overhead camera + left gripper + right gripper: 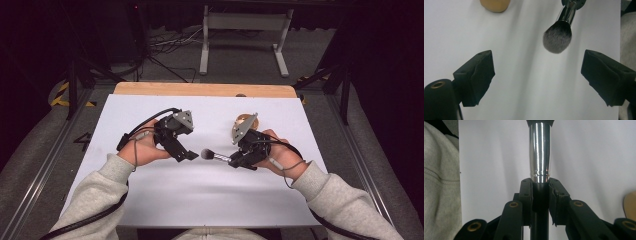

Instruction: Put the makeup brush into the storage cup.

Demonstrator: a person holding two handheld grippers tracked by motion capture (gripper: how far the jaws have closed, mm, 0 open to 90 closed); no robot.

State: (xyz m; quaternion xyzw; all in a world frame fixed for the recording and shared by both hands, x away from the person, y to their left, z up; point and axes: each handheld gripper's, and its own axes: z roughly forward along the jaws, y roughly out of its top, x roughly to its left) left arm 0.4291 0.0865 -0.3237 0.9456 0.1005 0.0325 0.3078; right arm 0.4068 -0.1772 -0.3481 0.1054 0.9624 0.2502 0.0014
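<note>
A makeup brush (pixel 214 155) with a dark bristle head, silver ferrule and black handle is held level above the white table. My right gripper (pixel 239 159) is shut on its handle; in the right gripper view the jaws clamp the black handle just below the silver ferrule (pixel 539 152). My left gripper (pixel 186 155) is open a short way left of the bristle head, its tips pointing toward the brush. In the left gripper view the bristle head (pixel 557 37) hangs ahead between the wide-apart fingers (pixel 477 75), not touching them.
A tan wooden object (pixel 246 120) lies on the white table surface (pixel 200 200) behind the right gripper, also at the top of the left gripper view as the tan object (pixel 495 4). A wooden edge (pixel 200 89) borders the table's far side. Grey sleeves enter from below.
</note>
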